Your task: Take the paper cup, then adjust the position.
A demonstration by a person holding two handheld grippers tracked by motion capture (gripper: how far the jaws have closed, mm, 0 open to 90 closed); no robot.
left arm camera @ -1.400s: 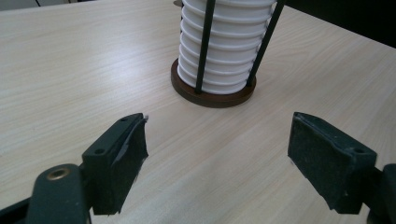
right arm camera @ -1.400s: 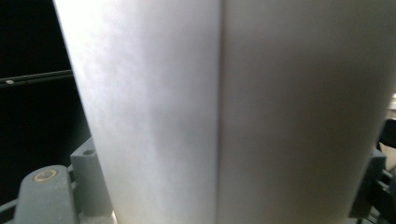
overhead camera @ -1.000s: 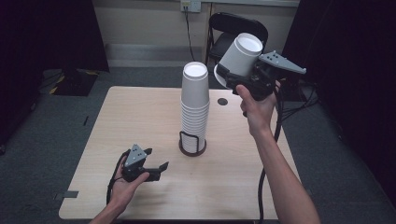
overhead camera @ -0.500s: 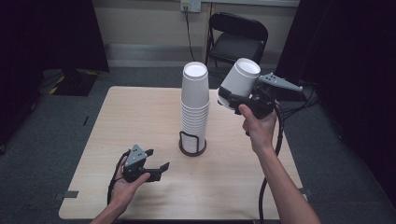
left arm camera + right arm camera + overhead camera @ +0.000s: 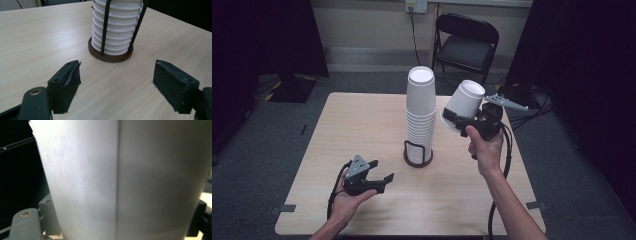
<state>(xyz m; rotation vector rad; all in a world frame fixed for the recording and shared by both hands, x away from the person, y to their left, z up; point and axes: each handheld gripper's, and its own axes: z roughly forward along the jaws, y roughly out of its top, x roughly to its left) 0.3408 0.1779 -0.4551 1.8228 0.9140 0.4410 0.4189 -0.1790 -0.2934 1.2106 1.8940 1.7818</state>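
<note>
From the high view the whole layout reads at once: the right claw (image 5: 451,120) grips a single white paper cup (image 5: 463,104) in the air just to the right of the tall stack of cups (image 5: 421,112), which stands in a dark wire holder (image 5: 417,154) near the middle of the worktop (image 5: 362,125). The held cup is upside down and tilted, its long axis slanting up and away to the right, closed bottom uppermost, its wider rim end low at the claw and toward the stack; cup and stack are close but apart. The right gripper view gives the cup's wall (image 5: 120,180) at close range, a vertical seam down its middle, with the rim and bottom both cut off by the frame. The left claw (image 5: 381,181) rests low at the near left of the worktop, well apart from the stack; its jaws have just been closing a little, yet they stand wide with nothing between them. The left gripper view shows both pads (image 5: 67,85) and the holder's round base, while the stack's top is cut off.
</note>
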